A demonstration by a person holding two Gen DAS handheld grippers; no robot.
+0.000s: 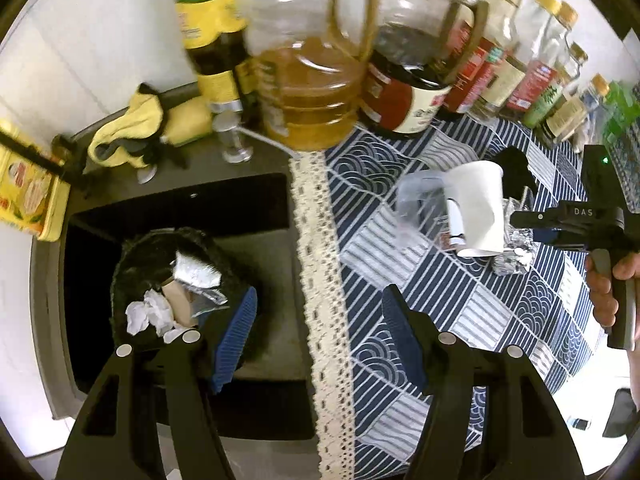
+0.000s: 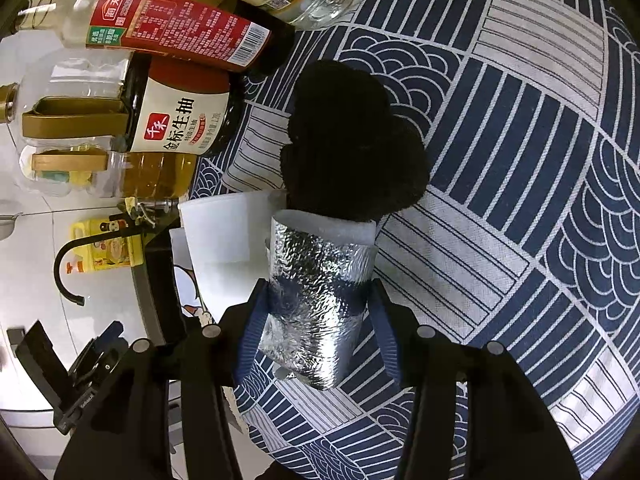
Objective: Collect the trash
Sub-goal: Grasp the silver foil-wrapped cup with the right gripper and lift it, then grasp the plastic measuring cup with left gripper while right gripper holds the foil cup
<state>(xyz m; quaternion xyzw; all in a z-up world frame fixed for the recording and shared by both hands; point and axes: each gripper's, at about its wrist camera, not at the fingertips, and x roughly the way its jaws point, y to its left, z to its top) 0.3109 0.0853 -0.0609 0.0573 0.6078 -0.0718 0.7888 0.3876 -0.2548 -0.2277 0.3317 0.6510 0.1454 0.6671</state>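
A black-lined trash bin (image 1: 132,248) stands in the dark sink and holds crumpled white paper (image 1: 150,314), a foil piece and cardboard. My left gripper (image 1: 316,312) is open and empty, between the bin and the tablecloth edge. In the right wrist view my right gripper (image 2: 316,312) is shut on a silver foil wrapper (image 2: 316,280) lying on the cloth. A white paper cup (image 2: 228,252) lies on its side to the left of the wrapper; it also shows in the left wrist view (image 1: 478,208) with clear plastic film (image 1: 416,196) beside it. A black crumpled thing (image 2: 348,140) lies just beyond the wrapper.
A blue patterned tablecloth (image 1: 460,320) with a lace border covers the counter. An oil jug (image 1: 308,80), a soy sauce jug (image 2: 176,116) and several bottles line the back. A yellow cloth (image 1: 128,128) and a yellow box (image 1: 28,188) sit by the sink.
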